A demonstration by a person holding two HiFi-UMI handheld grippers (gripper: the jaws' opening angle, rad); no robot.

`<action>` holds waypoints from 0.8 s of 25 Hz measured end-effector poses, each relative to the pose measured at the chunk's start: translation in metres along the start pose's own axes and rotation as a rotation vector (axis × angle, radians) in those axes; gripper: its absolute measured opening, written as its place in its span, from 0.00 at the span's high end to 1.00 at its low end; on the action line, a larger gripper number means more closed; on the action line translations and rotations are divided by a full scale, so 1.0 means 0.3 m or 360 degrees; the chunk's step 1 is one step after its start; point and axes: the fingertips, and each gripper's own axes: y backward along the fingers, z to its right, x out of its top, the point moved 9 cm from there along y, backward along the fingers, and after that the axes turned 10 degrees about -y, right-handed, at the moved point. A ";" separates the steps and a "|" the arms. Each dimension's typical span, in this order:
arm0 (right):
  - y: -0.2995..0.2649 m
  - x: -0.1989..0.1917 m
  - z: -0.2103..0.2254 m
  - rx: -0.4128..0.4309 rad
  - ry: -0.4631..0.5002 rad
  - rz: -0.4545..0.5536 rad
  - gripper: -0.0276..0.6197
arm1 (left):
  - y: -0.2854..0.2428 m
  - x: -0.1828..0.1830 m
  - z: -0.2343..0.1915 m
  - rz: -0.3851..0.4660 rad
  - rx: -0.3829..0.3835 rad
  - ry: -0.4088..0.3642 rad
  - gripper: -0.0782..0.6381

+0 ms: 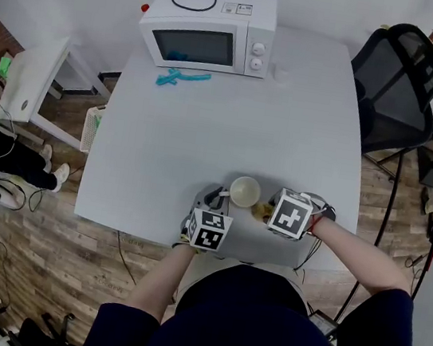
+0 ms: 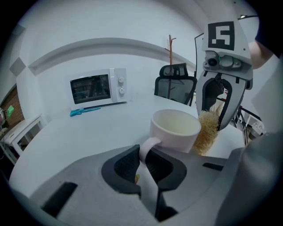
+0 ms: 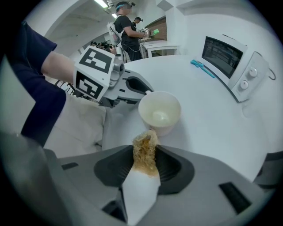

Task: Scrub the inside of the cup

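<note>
A cream cup (image 1: 245, 191) stands upright near the white table's front edge. My left gripper (image 2: 140, 164) is shut on the cup's handle (image 2: 145, 149), and the cup's empty bowl (image 2: 175, 129) shows just beyond it. My right gripper (image 3: 146, 162) is shut on a tan fibrous loofah scrubber (image 3: 145, 152). The scrubber (image 2: 206, 131) hangs beside the cup's right wall, outside the rim. In the right gripper view the cup (image 3: 159, 110) sits just past the scrubber's tip, its inside pale and bare. From the head view the right gripper (image 1: 269, 211) stands right of the cup, the left gripper (image 1: 216, 203) left of it.
A white microwave (image 1: 209, 36) stands at the table's far edge with a teal tool (image 1: 182, 78) in front of it. A black office chair (image 1: 395, 82) is at the far right. People stand at a side desk (image 3: 155, 46) in the background.
</note>
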 end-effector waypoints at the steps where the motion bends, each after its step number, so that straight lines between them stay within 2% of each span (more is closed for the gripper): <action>1: 0.001 -0.001 0.011 -0.0025 0.0004 -0.0006 0.71 | 0.000 0.000 0.000 0.0000 0.0001 0.0001 0.83; 9: 0.011 0.029 0.117 -0.0124 -0.0098 0.0054 0.71 | 0.001 0.001 0.001 -0.0004 -0.0002 0.0002 0.83; 20: 0.011 0.097 0.187 -0.0181 -0.0058 0.0045 0.71 | 0.002 0.001 -0.002 -0.0019 -0.0011 0.0010 0.83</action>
